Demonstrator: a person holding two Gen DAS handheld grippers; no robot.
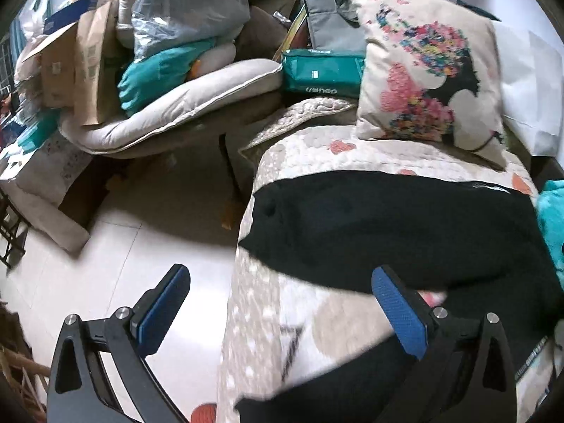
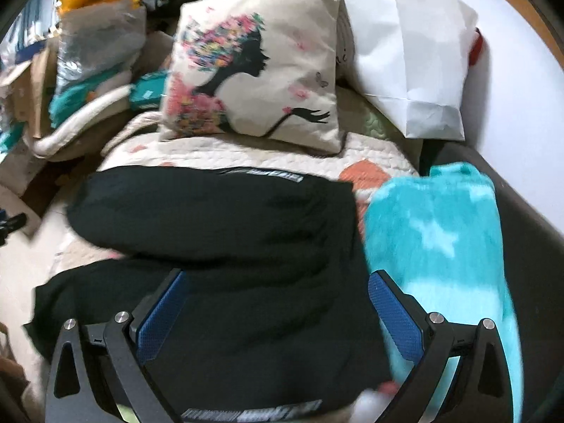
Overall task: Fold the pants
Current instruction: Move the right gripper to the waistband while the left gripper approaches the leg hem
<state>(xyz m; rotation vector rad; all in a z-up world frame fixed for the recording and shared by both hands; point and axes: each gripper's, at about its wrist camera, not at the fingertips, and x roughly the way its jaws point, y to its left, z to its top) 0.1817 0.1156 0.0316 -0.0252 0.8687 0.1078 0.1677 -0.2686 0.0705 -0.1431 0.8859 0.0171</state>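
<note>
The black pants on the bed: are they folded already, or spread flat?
Partly folded. In the right wrist view the black pants lie doubled, one layer over another, on the quilt; neither tool grips them.

We see matt black cloth pants (image 2: 218,218) between our right jaws, fluffy teal fleece (image 2: 440,232) beside them, quilted cotton bedspread (image 1: 317,317) beneath.

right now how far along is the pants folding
Partly done, it seems. The black pants lie on the quilt with one layer doubled over another, though motion blur hides the exact edges. Nothing is in hand: the left hand-held gripper and right hand-held gripper are both open, empty, over the fabric. Left: at least one more fold and squaring up beside the teal blanket.
</note>
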